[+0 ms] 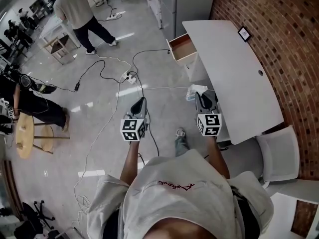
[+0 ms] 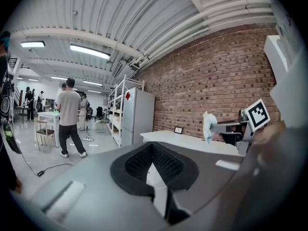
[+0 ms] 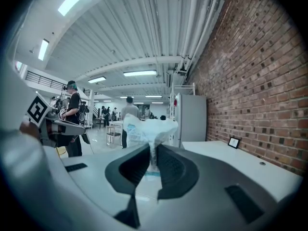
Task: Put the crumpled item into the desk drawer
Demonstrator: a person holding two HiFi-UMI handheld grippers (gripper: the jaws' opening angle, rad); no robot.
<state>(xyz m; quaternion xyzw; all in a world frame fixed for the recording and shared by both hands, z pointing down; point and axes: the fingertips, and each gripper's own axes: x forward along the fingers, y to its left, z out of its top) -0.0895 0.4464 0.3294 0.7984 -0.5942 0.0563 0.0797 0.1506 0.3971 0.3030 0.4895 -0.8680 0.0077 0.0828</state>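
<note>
1. The right gripper (image 1: 200,94) has its 2 jaws drawn narrow onto a crumpled pale-blue-and-white plastic wrapper (image 1: 194,90).
2. In the right gripper view, the dark ribbed pads (image 3: 171,165) pinch the wrapper's thin lower neck. Its bunched top fans out above the jaw tips.
3. The wrapper hangs in the air over the grey polished floor (image 1: 99,113), just beside the near long edge of the long white desk (image 1: 234,73). It touches neither floor nor desk.
4. The open wooden drawer (image 1: 183,46) juts from the desk's far end, well apart from the wrapper. What shows of its inside is bare brown wood.
5. The left gripper (image 1: 141,101) is held level beside the right one, over the floor. In the left gripper view its 2 jaws (image 2: 153,153) sit pressed together with nothing between them.
6. The desk stands along a red brick wall (image 1: 289,44), and a small black-framed card (image 1: 244,33) sits at the desk's far corner.
7. A white moulded chair (image 1: 279,153) stands by the near end of the desk.
8. A white power strip with trailing cables (image 1: 130,76) lies on the floor ahead of the left gripper.
9. Farther off, a person in a beige top (image 1: 75,6) stands beside a small white table (image 1: 52,31).
</note>
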